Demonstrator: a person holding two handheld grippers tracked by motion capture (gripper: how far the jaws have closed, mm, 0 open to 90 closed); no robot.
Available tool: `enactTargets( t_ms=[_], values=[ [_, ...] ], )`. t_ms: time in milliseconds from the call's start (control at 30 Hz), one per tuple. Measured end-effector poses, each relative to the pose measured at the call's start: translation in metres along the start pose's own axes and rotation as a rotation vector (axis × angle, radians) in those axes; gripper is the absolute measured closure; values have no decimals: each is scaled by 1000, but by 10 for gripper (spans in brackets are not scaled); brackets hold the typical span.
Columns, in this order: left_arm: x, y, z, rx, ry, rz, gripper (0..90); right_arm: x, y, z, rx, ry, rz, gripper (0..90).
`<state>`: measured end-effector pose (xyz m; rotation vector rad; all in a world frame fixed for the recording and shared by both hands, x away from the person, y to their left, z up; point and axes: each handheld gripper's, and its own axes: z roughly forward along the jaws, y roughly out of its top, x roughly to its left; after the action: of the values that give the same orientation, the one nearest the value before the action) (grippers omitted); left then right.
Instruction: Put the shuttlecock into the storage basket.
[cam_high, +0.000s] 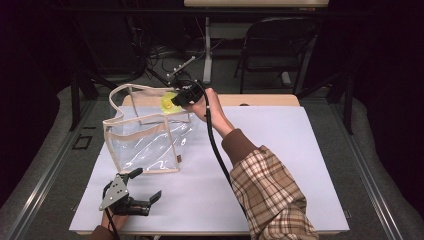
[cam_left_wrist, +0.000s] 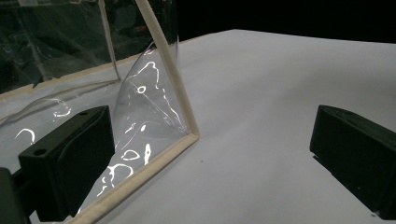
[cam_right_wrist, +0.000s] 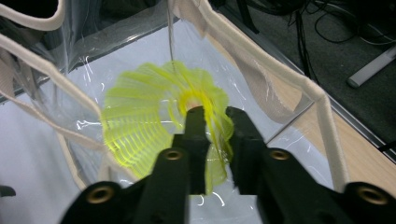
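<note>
Meanwhile, right gripper (cam_right_wrist: 215, 126) over clear bag's (cam_high: 145, 137) mouth, jaws narrow around yellow shuttlecock (cam_right_wrist: 154, 121), left gripper (cam_high: 145, 187) wide, empty, beside bag on counter (cam_high: 280, 150).

Room dim, black at the edges; white bench top (cam_high: 280, 150) lit evenly from above, shadows soft; sharp white glare streaks on clear plastic tote with beige trim (cam_left_wrist: 140, 116); yellow ribbed plastic shuttlecock (cam_right_wrist: 140, 126) blurred, near-focus soft.
</note>
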<state>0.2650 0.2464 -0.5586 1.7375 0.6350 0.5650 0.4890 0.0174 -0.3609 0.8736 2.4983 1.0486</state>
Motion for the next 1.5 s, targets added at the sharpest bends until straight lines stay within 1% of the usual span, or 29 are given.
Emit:
enactTargets(
  t_ms=[133, 267, 367, 433, 500, 600, 733, 967, 1067, 1267, 1500],
  values=[
    [0, 0, 0, 0, 0, -1, 0, -2, -1, -7, -43, 8, 9, 593],
    [0, 0, 0, 0, -2, 3, 0, -4, -3, -18, -65, 19, 13, 477],
    [0, 0, 1, 3, -3, 4, 0, -7, -6, -25, -82, 31, 15, 356],
    [0, 0, 2, 3, -5, 2, 0, -9, -9, -29, -90, 41, 11, 300],
    [0, 0, 2, 4, -4, 1, 0, -12, -13, -33, -91, 46, 9, 225],
    [0, 0, 1, 6, -3, 4, 0, -16, -20, -38, -100, 57, 6, 160],
    [-1, 0, 1, 9, -1, 7, 0, -21, -32, -43, -106, 60, 8, 95],
    [-1, 0, 1, 8, 4, 7, 0, -27, -49, -52, -120, 62, 17, 29],
    [-1, 0, 1, 9, 3, 8, 0, -29, -55, -57, -129, 52, 19, 12],
    [-1, 0, 1, 9, 1, 10, 0, -30, -67, -67, -151, 43, 10, 0],
    [-2, 0, 1, 9, -1, 10, 0, -28, -78, -79, -183, 34, -13, 0]
  ],
)
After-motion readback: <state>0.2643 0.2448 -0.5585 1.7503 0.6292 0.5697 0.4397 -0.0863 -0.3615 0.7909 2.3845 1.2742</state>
